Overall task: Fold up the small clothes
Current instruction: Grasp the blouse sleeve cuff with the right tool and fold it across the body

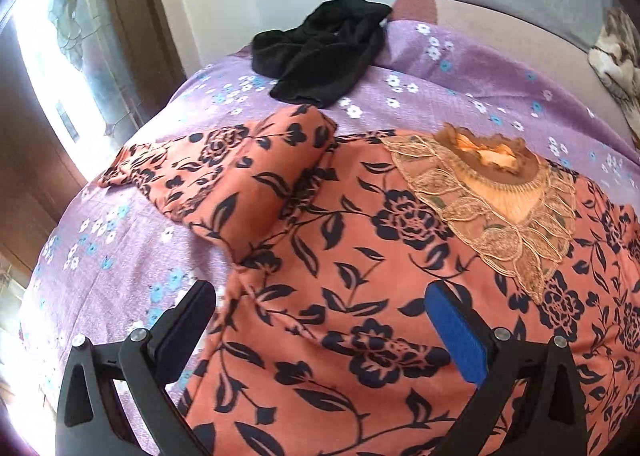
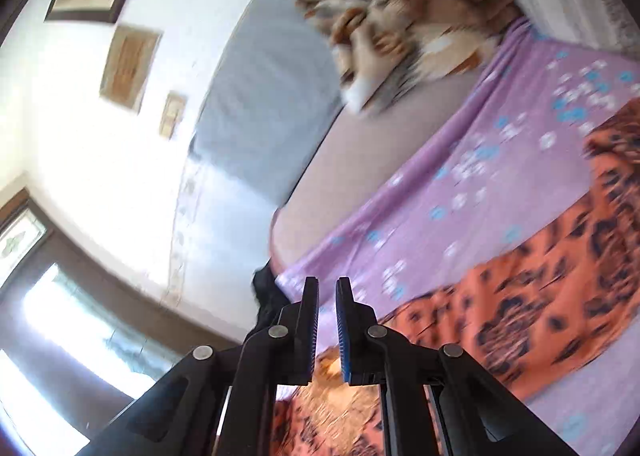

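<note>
An orange dress (image 1: 360, 256) with dark flowers and a gold lace neckline (image 1: 500, 196) lies flat on the purple flowered bedsheet (image 1: 460, 76). One sleeve (image 1: 224, 176) lies creased and doubled over at the dress's upper left. My left gripper (image 1: 320, 288) hovers open above the dress's front, with its fingers wide apart and nothing between them. In the blurred right wrist view, my right gripper (image 2: 327, 284) is shut and tilted, pointing across the bed. Only a thin slit shows between its pads, with no cloth visible in it. The dress (image 2: 540, 276) stretches away on its right.
A crumpled black garment (image 1: 320, 52) lies at the far side of the bed. A brown patterned blanket (image 2: 400, 16) is heaped at the head of the bed. A bright window or door (image 1: 40, 76) stands to the left. Framed pictures (image 2: 128, 64) hang on the white wall.
</note>
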Available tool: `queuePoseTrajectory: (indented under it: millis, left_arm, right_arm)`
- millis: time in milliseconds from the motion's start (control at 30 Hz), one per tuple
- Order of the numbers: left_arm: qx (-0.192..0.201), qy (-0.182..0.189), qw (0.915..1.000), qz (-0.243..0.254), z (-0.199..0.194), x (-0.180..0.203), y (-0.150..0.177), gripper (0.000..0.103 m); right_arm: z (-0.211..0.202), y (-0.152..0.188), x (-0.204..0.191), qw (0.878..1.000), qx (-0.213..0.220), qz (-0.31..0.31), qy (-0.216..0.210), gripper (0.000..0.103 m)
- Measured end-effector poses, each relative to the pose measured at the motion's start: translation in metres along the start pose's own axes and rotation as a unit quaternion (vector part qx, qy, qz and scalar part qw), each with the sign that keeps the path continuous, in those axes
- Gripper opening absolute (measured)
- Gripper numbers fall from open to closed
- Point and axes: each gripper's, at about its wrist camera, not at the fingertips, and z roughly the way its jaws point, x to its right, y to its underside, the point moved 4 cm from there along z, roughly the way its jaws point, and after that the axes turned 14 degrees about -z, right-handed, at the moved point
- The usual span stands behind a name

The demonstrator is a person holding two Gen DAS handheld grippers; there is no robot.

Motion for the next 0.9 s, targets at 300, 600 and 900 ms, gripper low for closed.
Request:
queuePoseTrajectory:
  millis: [300,600,900]
  left_arm:
    - [0.010,-0.024,0.9991,-0.032,0.003,-0.034,-0.012,0.103]
    - [0.027,-0.009,0.9975,0.065,0.003,0.022,0.010,0.103]
    - [0.037,0.004,0.9951,0.092,0.017,0.054,0.016,0.103]
  right_arm:
    - [0.078,0.129,-0.078,0.984,-0.171,0.012,-0.053,0.013]
    - [-0.099,0.031,0.137,0.958,0.047,0.140,0.246,0.095]
    - [-0.113,0.007,0.237,0.936,0.080,0.283,0.192,0.069]
